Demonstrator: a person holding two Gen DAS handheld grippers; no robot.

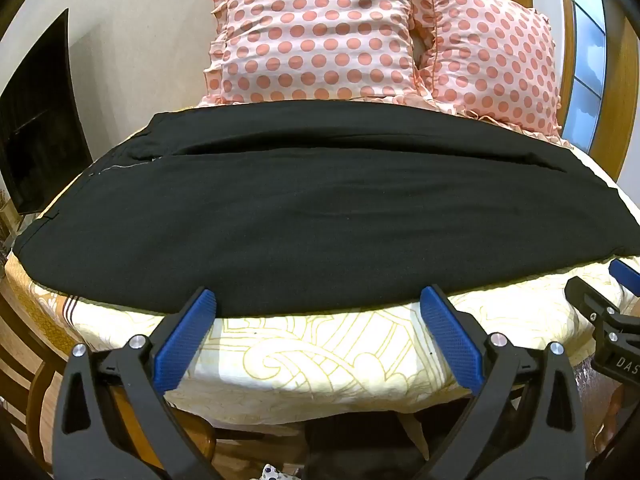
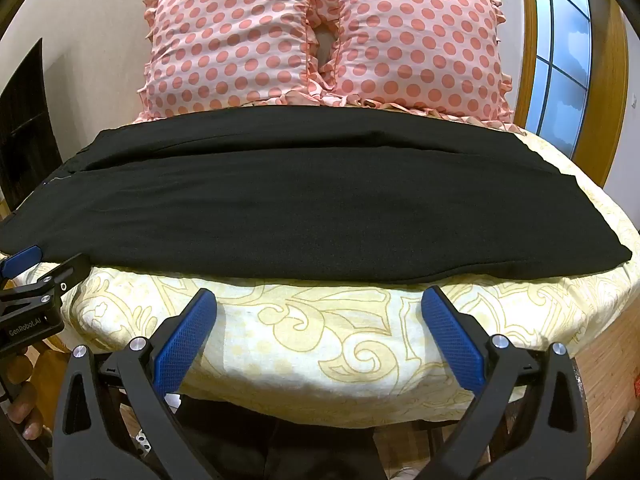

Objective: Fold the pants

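Black pants lie flat across the bed, folded lengthwise, one leg over the other; they also show in the right wrist view. My left gripper is open and empty, its blue fingertips at the pants' near edge. My right gripper is open and empty, just short of the near edge, over the bedsheet. The right gripper shows at the right edge of the left wrist view; the left gripper shows at the left edge of the right wrist view.
The bed has a cream sheet with a yellow pattern. Two pink polka-dot pillows stand behind the pants. A dark panel is at the left, a wooden-framed window at the right.
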